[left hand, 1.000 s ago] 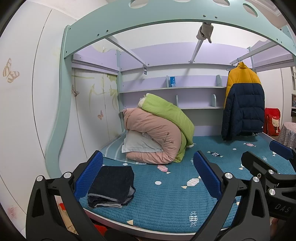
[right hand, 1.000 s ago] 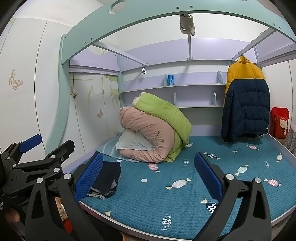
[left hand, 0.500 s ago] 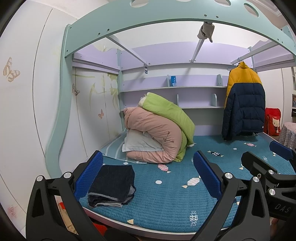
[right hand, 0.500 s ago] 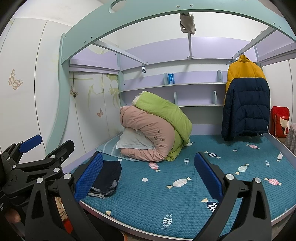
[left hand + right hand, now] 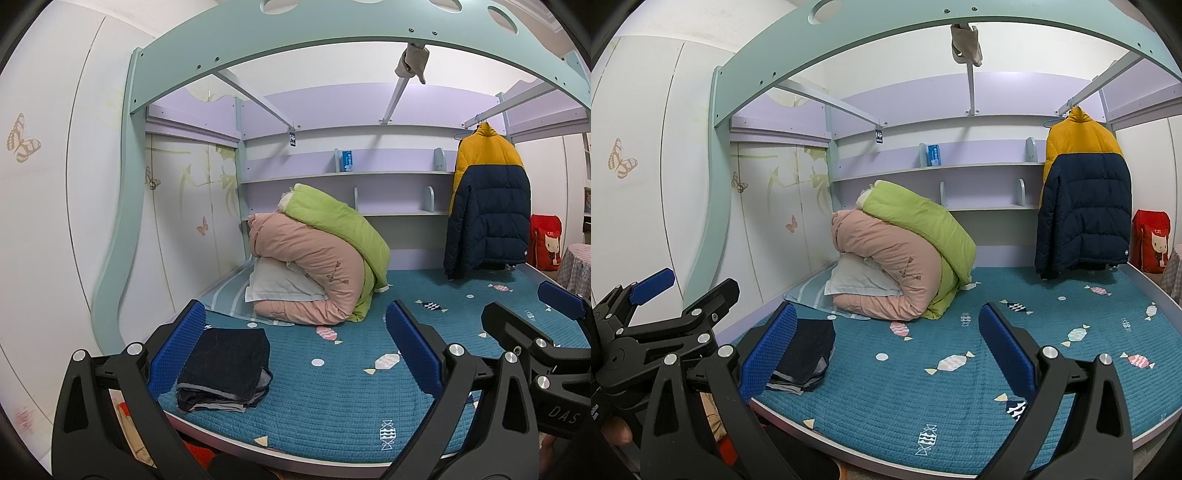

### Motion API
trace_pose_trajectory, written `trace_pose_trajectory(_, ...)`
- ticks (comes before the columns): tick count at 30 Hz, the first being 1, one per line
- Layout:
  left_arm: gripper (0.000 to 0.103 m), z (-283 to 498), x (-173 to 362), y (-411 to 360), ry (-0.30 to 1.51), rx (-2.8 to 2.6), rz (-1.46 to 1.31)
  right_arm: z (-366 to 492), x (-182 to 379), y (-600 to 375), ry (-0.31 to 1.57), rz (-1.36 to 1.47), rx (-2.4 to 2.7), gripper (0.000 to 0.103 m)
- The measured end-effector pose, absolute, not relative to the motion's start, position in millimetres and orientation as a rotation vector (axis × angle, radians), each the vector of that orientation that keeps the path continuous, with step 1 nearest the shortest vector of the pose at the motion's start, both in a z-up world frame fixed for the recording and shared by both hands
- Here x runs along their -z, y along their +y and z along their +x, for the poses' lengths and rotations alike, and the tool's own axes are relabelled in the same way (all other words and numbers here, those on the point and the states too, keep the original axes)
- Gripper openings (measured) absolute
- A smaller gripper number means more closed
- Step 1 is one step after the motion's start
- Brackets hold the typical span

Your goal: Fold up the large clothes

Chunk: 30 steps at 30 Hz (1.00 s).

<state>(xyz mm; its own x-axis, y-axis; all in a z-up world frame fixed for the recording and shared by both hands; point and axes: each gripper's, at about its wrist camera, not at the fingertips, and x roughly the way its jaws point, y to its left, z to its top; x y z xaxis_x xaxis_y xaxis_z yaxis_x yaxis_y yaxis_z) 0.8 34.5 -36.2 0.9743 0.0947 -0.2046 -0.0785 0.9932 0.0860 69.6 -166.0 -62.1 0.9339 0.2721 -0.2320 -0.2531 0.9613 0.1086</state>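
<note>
A folded dark denim garment [image 5: 227,367] lies at the front left corner of the teal bed cover [image 5: 332,398]; the right wrist view shows the same folded garment [image 5: 807,354], partly behind a blue pad. My left gripper [image 5: 295,354] hovers open in front of the bed edge, nothing between its fingers. My right gripper [image 5: 886,354] is open too and holds nothing. Each gripper shows in the other's view: the right gripper [image 5: 535,328] at the right side, the left gripper [image 5: 676,302] at the left side.
Rolled pink and green quilts [image 5: 321,266] with a white pillow [image 5: 280,284] sit at the back of the bed. A yellow and navy puffer jacket [image 5: 487,206] hangs from a rail on the right. Shelves [image 5: 351,173] line the back wall. A red bag [image 5: 546,243] stands far right.
</note>
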Motion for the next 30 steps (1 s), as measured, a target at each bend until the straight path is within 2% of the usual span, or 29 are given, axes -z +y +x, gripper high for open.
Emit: trace_pose_trajectory(30,0.098,-4.2,34.1,30.3,0.200,-0.100,0.069,67.1,59.3,-163.1,0.243,0.077,-0.274,0.095)
